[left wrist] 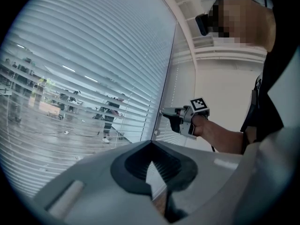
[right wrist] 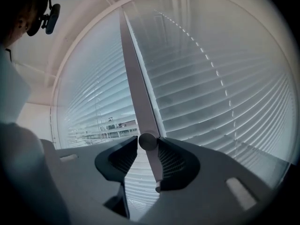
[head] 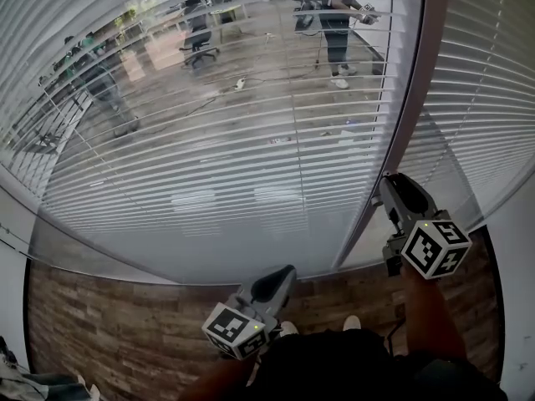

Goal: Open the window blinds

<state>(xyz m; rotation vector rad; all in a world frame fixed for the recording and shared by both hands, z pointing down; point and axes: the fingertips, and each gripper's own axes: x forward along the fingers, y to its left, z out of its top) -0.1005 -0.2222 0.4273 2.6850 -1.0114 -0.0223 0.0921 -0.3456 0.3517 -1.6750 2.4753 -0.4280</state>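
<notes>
Smooth glossy blinds [head: 209, 165], smooth matt wand [right wrist: 148, 141], wood-grain plank floor [head: 109, 324]

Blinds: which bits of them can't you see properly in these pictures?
- The top of the blinds: cut off by the head view's upper edge.
- The right-hand blinds: cut off by the head view's right edge.
- The knob: in the head view, hidden behind the right gripper.
- The people beyond the blinds: small and striped across, head view.

In the head view the right gripper [head: 384, 182] hides the knob [right wrist: 148, 141] it clamps, the blinds [head: 209, 165] run off the top edge, and slats stripe over the far figures [head: 334, 23].
</notes>
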